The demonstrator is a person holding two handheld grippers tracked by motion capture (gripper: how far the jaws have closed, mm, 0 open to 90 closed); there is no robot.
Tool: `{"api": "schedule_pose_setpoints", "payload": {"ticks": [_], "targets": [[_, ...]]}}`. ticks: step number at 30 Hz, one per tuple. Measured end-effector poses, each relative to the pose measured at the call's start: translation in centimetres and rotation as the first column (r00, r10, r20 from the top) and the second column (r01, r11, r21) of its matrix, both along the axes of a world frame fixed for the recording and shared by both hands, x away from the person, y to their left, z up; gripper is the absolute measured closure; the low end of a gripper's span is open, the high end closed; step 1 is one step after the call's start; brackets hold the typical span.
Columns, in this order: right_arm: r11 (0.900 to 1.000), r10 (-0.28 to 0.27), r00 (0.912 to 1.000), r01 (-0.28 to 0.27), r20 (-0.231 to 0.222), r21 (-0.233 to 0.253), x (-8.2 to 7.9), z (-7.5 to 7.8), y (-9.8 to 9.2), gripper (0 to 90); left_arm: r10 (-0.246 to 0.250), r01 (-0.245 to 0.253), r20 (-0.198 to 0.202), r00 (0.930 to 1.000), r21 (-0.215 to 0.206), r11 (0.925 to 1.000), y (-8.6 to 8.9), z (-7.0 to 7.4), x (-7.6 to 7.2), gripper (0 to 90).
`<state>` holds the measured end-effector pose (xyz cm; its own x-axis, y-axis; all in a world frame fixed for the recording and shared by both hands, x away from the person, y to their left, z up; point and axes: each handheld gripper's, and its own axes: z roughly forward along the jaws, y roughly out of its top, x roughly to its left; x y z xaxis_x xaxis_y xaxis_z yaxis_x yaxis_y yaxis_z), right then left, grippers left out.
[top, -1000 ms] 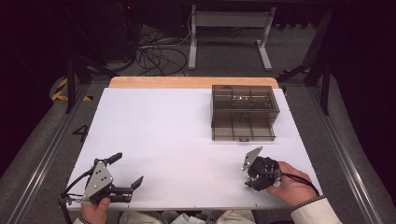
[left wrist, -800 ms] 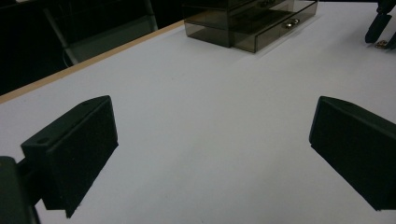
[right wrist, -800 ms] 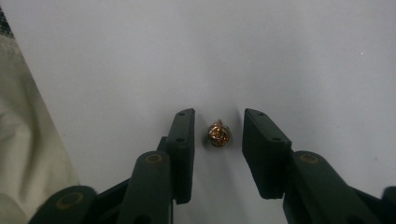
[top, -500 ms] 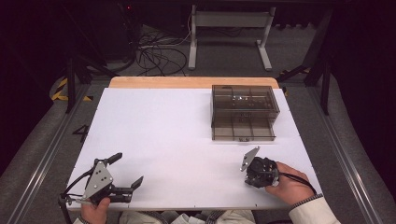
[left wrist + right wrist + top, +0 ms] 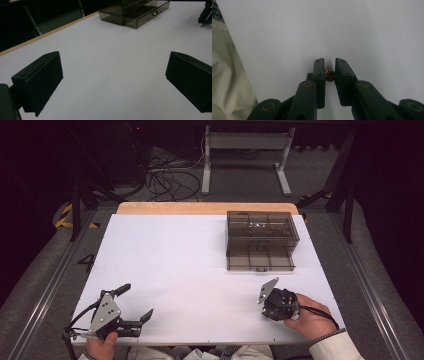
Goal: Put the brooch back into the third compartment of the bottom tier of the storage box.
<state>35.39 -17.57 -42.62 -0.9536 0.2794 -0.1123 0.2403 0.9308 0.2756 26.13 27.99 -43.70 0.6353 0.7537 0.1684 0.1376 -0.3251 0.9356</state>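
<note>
While left gripper rests wide apart at desk's near-left corner, right gripper clamps small reddish bead-like object.

The table is matt white with a bare wood far edge. The drawer box is glossy smoked clear plastic. Both grippers' jaws look matt black plastic.

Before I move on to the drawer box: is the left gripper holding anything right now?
No. In the left gripper view the left gripper has its jaws wide apart over bare white table.
</note>
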Motion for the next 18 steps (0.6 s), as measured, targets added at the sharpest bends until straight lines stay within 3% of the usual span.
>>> {"api": "schedule_pose_setpoints", "payload": {"ticks": [1,12,18], "targets": [[1.000,0.001,0.9997,-0.002,0.023,0.025,-0.1,0.5,-0.1,79.7,0.000,0.000,0.000,1.0000,0.000,1.0000,0.0,0.0,0.0,1.8],[0.992,-0.017,0.9932,0.002,0.115,0.128,-0.5,2.3,-0.5,79.7,0.000,0.000,-0.002,1.0000,0.001,1.0000,0.0,0.0,0.0,1.8],[0.987,-0.032,0.9900,0.010,0.138,0.161,-0.6,2.9,-0.6,79.7,0.001,-0.001,0.000,1.0000,-0.001,1.0000,0.0,0.0,0.0,1.8]]}}
